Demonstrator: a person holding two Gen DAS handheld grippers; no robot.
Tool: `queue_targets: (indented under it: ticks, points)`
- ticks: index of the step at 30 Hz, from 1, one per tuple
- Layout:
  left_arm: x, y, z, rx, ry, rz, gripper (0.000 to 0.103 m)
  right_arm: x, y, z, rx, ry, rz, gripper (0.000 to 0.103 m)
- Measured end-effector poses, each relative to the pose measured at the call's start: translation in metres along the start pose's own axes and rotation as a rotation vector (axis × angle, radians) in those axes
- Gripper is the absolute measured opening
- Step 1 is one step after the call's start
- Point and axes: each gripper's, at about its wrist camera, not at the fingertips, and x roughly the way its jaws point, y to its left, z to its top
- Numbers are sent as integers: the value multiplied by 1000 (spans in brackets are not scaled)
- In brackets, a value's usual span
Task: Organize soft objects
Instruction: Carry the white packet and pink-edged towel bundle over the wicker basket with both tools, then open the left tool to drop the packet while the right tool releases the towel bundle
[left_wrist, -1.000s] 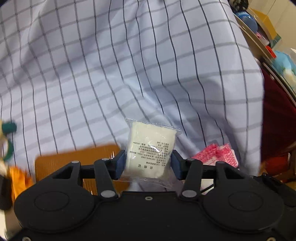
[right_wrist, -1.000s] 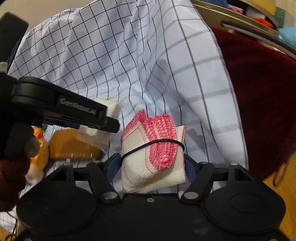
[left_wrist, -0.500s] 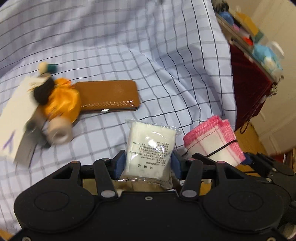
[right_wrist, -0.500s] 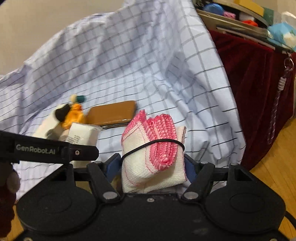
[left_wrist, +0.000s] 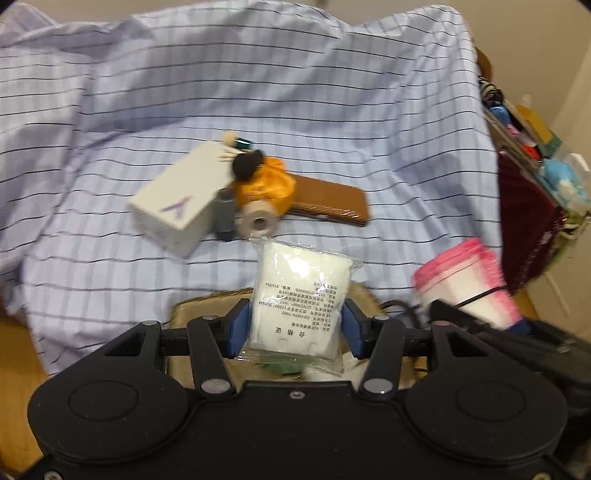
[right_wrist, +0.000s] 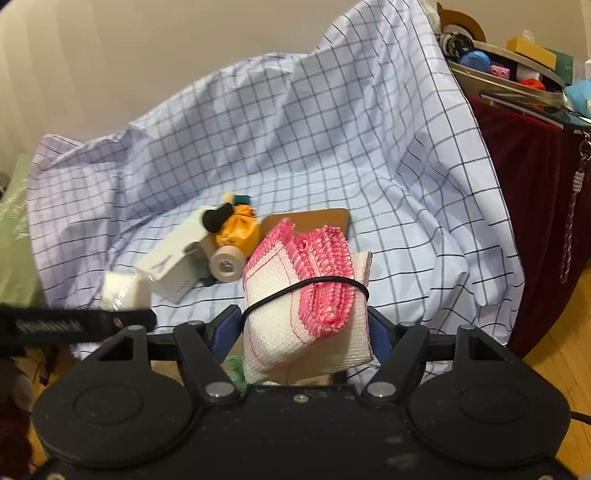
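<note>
**Checked sheet, both hands loaded**

Checked sheet (left_wrist: 332, 122) backdrop, blurry. Woven thing under my grippers mostly hidden. Left gripper (left_wrist: 291, 326) pinches sealed white packet (left_wrist: 301, 295); right gripper (right_wrist: 304, 328) clamps pink-edged cloth bundle (right_wrist: 306, 295), both held above sheet.

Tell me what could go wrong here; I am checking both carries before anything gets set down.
1. The packet has slick film and sits between the left tool's pads only at its lower part; it could slide out.
2. The cloth bundle is held together by one band; if it slips, the right tool may lose layers.
</note>
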Motion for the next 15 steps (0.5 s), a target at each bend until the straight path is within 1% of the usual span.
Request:
queue_targets:
  ticks: [2, 8, 12, 14, 15]
  points:
    - [2, 1, -12, -6, 8, 21, 50, -8, 2, -3, -1, -7, 16, 71]
    - [15, 9, -44, -58, 47, 22, 50, -13, 8, -11, -10, 5, 34, 71]
    - [18, 13, -54, -71, 46, 81, 51, -9, 13, -17, -17, 24, 44, 71]
    - [16, 13, -57, -68, 34, 108, 53, -8, 15, -20, -28, 29, 50, 71]
    - [14, 14, -58, -68, 25, 118, 59, -7, 17, -21, -34, 31, 51, 71]
